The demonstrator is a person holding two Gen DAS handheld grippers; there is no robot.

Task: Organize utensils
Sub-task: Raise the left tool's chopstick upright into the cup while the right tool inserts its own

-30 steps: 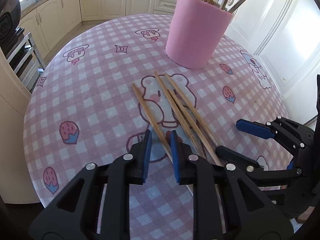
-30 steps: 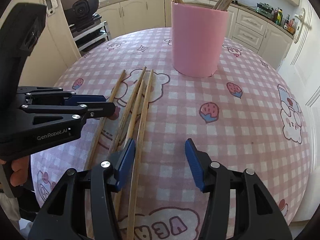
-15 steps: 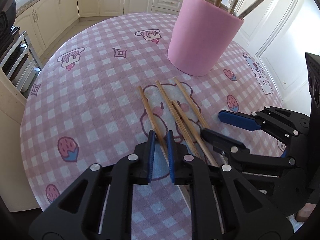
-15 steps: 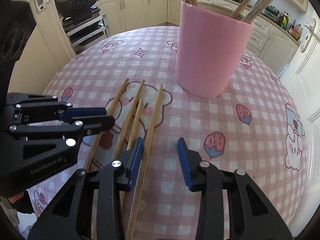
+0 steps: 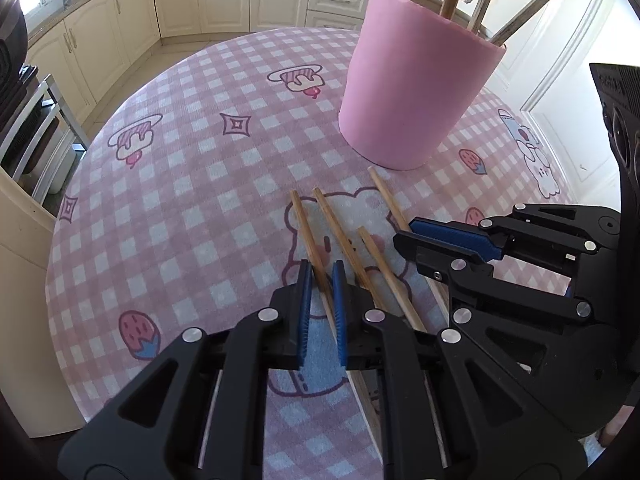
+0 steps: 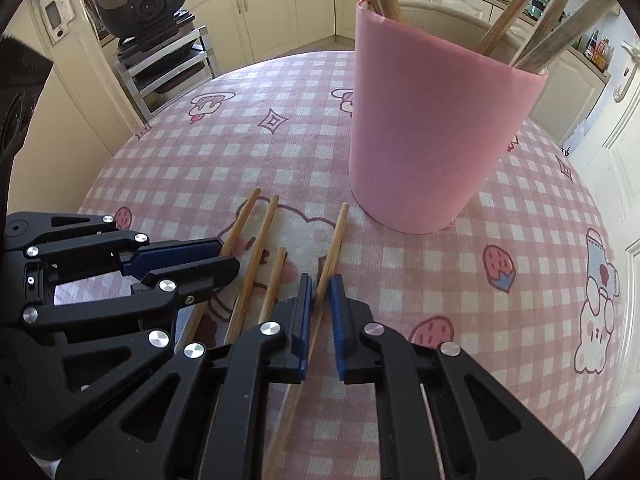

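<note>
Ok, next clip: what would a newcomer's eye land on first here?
Probably the tall pink cup standing at the far side of the checked tablecloth, with chopsticks sticking out of its top. Next, the four loose chopsticks lying side by side in front of it. The left claw straddles the leftmost one and the right claw the rightmost, both nearly shut.

chopsticks (image 6: 516, 4) tops cut off | near ends behind fingers (image 6: 304, 312)

Both wrist views look low and close along their tools across the bench (image 5: 168, 184) toward its far edge, sharing the pink holder (image 5: 416, 100) (image 6: 436, 136) and chopsticks (image 5: 340, 236) (image 6: 256, 256)
</note>
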